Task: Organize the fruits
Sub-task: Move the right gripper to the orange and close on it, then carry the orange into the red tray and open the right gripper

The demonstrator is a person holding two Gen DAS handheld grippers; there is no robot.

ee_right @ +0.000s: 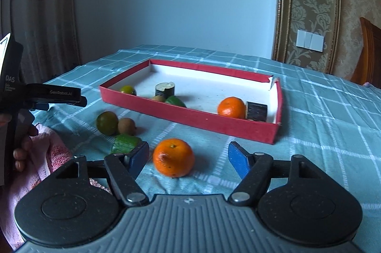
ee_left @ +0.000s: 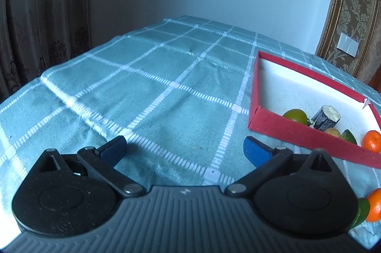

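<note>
While the right gripper (ee_right: pixel 188 159) hangs low over the checked tablecloth (ee_right: pixel 321 124) with its blue pads apart, a loose mandarin (ee_right: pixel 173 157) sits on the cloth between them, nearer the left pad, and neither pad presses on it. The mandarin looks light, round and soft-skinned, so it will probably roll if nudged from one side and bruise under a hard squeeze; the safest hold seems to be across its widest middle, both pads meeting it together.

Just beyond the left pad lies a green fruit piece (ee_right: pixel 126 143), close enough that the pad may brush it when closing. Further left, a green round fruit (ee_right: pixel 107 122) and a brown kiwi-like fruit (ee_right: pixel 127 126) rest touching each other on the cloth. Behind them stands the red tray (ee_right: pixel 190 118), which already holds an orange mandarin (ee_right: pixel 231 107), two dark cylindrical pieces (ee_right: pixel 164 89), a green-yellow fruit (ee_right: pixel 127 90) and a green piece (ee_right: pixel 175 101). Its near wall stands between the loose mandarin and the white floor, so in my judgement the fruit must be lifted over it.

The left gripper (ee_left: pixel 184 149) has its jaws spread wide with only bare cloth between them, the tray just to its right. In the right wrist view a hand (ee_right: pixel 21 146) holds that gripper at the left edge, beside a pink towel (ee_right: pixel 51 150).
</note>
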